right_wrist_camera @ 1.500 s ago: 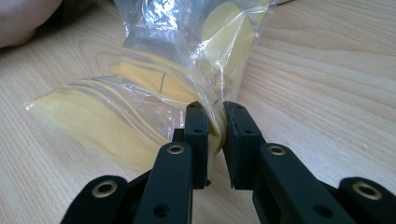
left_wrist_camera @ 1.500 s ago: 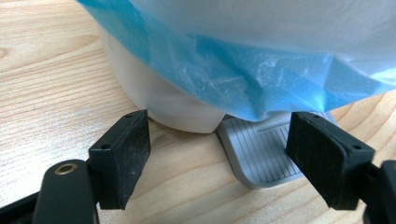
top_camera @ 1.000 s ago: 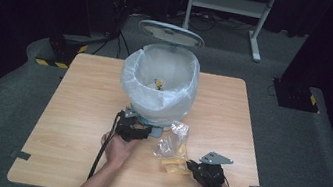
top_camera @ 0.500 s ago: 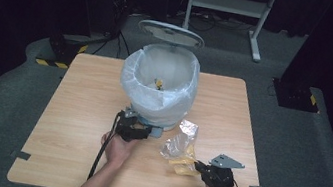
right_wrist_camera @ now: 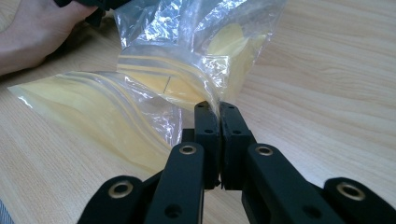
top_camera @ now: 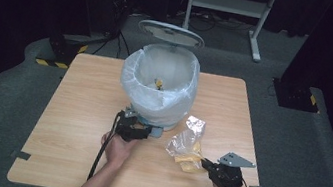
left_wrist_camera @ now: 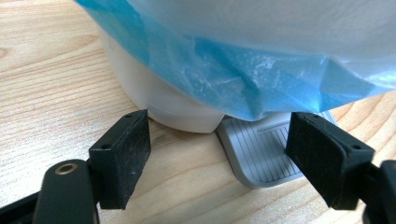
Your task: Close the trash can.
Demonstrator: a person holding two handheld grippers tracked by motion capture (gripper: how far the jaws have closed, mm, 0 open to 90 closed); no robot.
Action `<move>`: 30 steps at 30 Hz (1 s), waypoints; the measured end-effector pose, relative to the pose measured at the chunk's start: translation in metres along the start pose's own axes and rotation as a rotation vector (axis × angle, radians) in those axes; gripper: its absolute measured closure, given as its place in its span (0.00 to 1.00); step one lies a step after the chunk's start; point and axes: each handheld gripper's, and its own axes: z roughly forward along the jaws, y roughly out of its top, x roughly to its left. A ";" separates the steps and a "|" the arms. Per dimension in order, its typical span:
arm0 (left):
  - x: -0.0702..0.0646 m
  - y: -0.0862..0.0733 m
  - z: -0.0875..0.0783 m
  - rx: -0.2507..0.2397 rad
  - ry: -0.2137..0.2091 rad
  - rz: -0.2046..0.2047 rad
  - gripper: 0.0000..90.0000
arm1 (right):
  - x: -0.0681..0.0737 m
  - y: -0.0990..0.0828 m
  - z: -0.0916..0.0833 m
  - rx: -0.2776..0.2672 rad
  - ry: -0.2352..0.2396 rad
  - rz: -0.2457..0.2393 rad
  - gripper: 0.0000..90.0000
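A white pedal bin [top_camera: 153, 102] lined with a pale bag stands mid-table with its lid [top_camera: 171, 33] up; a small yellow scrap [top_camera: 158, 83] lies inside. My left gripper [top_camera: 147, 132] [left_wrist_camera: 219, 144] is open at the bin's foot, and the grey ribbed pedal [left_wrist_camera: 261, 149] lies between its jaws, partly under the right-hand one. My right gripper [top_camera: 204, 164] [right_wrist_camera: 218, 112] is shut on a crumpled plastic bag [top_camera: 187, 140] [right_wrist_camera: 177, 70], clear with yellow parts. It pinches one edge of the bag and holds it up off the wood, right of the bin.
The wooden table [top_camera: 84, 90] has bare room on its left half and behind the bin on the right. A black cable [top_camera: 102, 149] trails from the left gripper towards the front edge. Dark stands and a white frame [top_camera: 229, 4] stand on the floor beyond.
My right gripper has moved right and a little up, drawing the plastic bag along and lifting it. The left gripper and the bin have stayed put.
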 end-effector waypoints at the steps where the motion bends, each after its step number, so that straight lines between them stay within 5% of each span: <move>1: 0.000 0.000 0.000 0.000 0.000 0.000 0.25 | 0.000 0.001 -0.002 -0.001 -0.002 -0.004 0.98; 30: 0.000 0.000 0.000 0.000 0.000 0.000 0.25 | -0.008 0.017 -0.027 -0.048 -0.032 0.004 0.98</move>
